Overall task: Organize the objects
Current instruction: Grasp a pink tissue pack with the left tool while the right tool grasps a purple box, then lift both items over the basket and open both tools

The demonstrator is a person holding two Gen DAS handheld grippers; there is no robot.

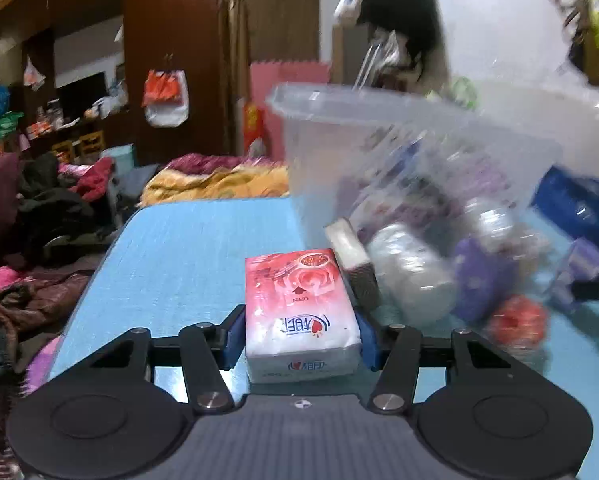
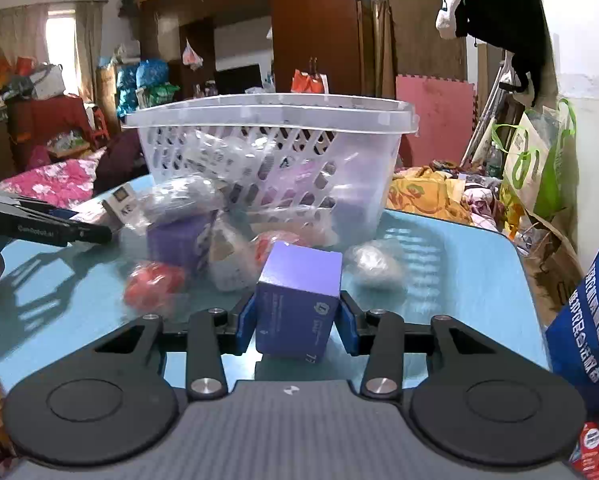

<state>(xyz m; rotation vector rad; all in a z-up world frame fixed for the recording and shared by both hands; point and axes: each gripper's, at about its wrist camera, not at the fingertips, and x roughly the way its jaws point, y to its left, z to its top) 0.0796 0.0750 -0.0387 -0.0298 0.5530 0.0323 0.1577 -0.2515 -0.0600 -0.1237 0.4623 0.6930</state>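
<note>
A pink and white tissue pack point(image 1: 299, 312) lies on the blue table point(image 1: 179, 260), and my left gripper point(image 1: 301, 320) is shut on it, blue pads against both long sides. In the right wrist view a purple box point(image 2: 299, 300) sits slightly tilted between the blue pads of my right gripper point(image 2: 297, 312), which is shut on it. Behind it stands a clear plastic basket point(image 2: 267, 114) with a latticed wall, blurred in the left wrist view point(image 1: 379, 120). Loose wrapped items, a second purple box point(image 2: 179, 240) and a red ball point(image 2: 153, 284) lie in front of the basket.
The left gripper's black finger point(image 2: 59, 228) reaches in from the left edge of the right wrist view. A blue bag point(image 2: 587, 320) stands at the table's right edge. Bedding, clothes and wardrobes crowd the room around the table.
</note>
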